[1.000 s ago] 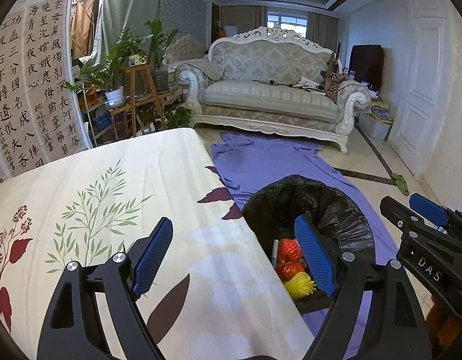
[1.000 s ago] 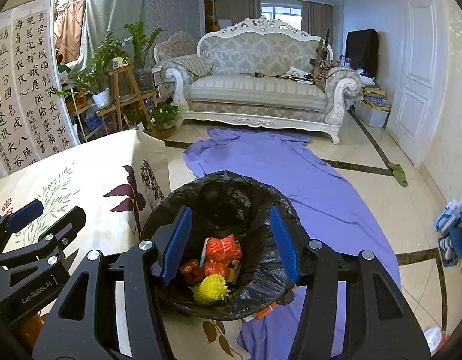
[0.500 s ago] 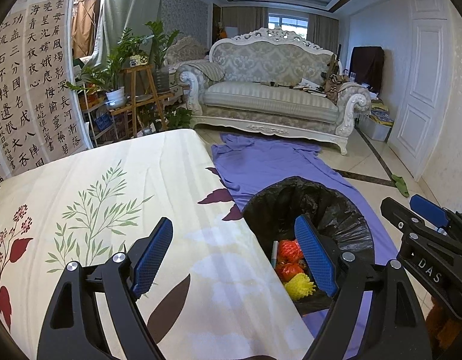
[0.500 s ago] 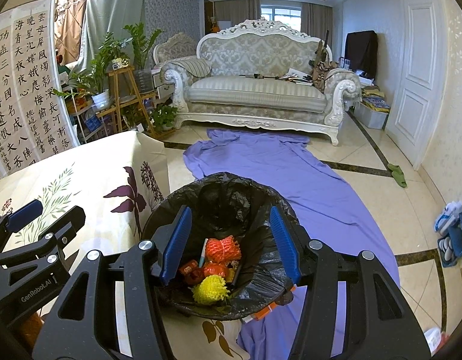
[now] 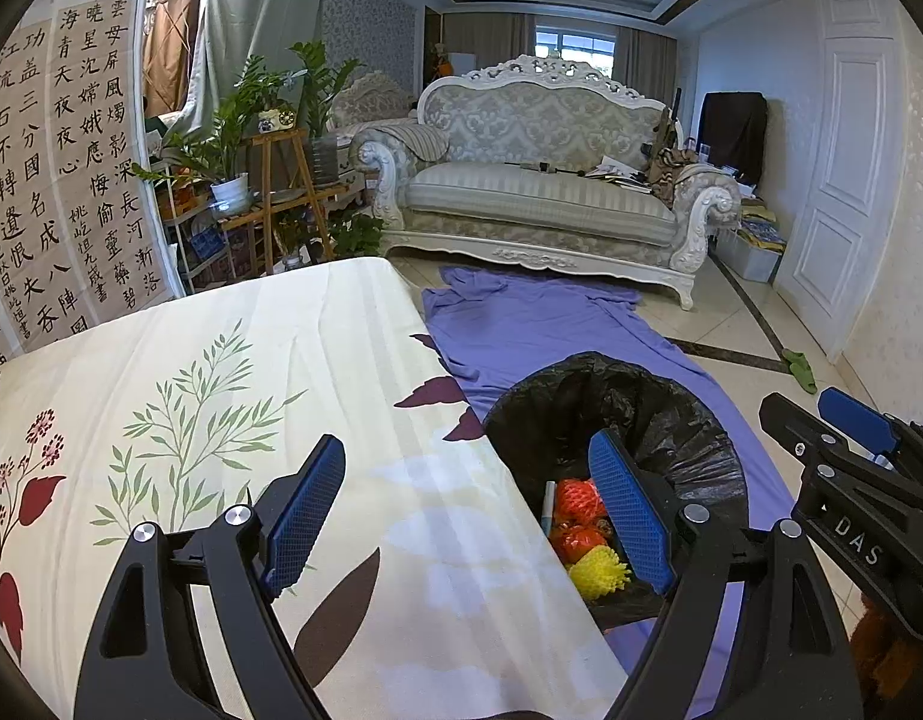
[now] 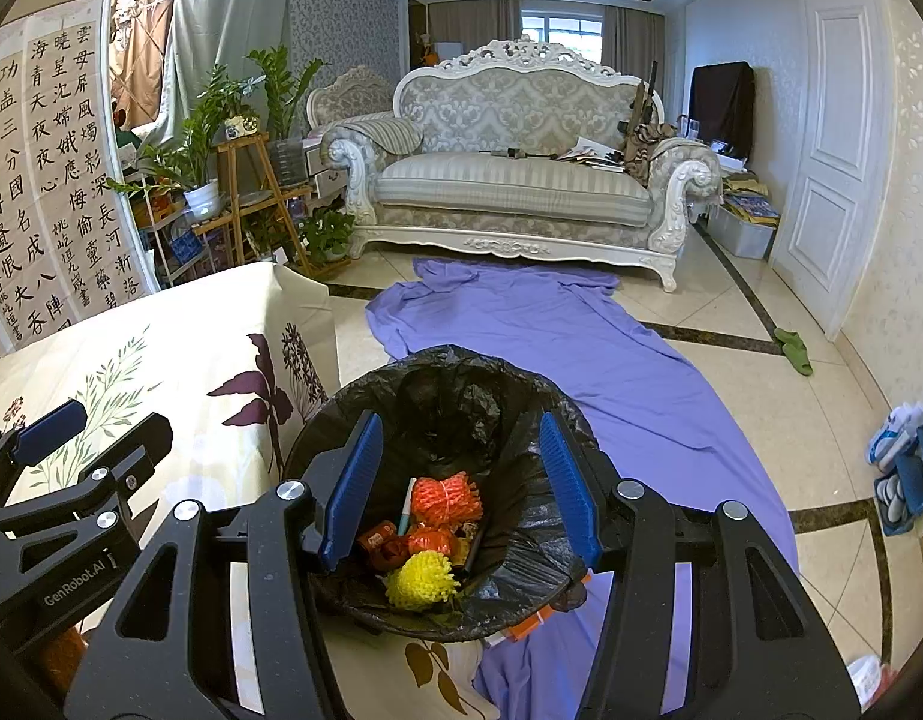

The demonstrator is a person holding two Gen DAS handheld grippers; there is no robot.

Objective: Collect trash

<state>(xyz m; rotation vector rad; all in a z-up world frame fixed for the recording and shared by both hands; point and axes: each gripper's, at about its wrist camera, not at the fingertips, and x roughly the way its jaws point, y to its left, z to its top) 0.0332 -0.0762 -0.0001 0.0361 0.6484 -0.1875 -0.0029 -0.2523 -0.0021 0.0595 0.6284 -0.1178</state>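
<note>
Both of my tongs hold nothing right now. From my left tongs (image 5: 467,510), I see the two blue fingers spread wide with only air between them. They hang over the table (image 5: 233,396), which has a cloth with leaves and flowers on it. I see no trash on the part of the cloth that shows. Just past the table's edge stands the bin (image 5: 659,420) with its black bag, down on the purple sheet (image 5: 539,324). Inside it I can see a yellow net (image 5: 599,570) and some orange net (image 5: 575,498) stuff, partly hidden by my finger. My right tongs poke in at the side, too far off to read. From my right tongs (image 6: 461,492), the fingers are spread too, with nothing pinched, and they hang right above the bin's mouth. Now I can look down inside: the yellow net lies near the front, the orange net behind it, a thin pen (image 6: 406,507) beside them, and some small red bits. So I think most of the job is done, since the trash sits in the bin and both tongs are bare. What may be left is a last look around the table and floor, because I cannot see all of them.
</note>
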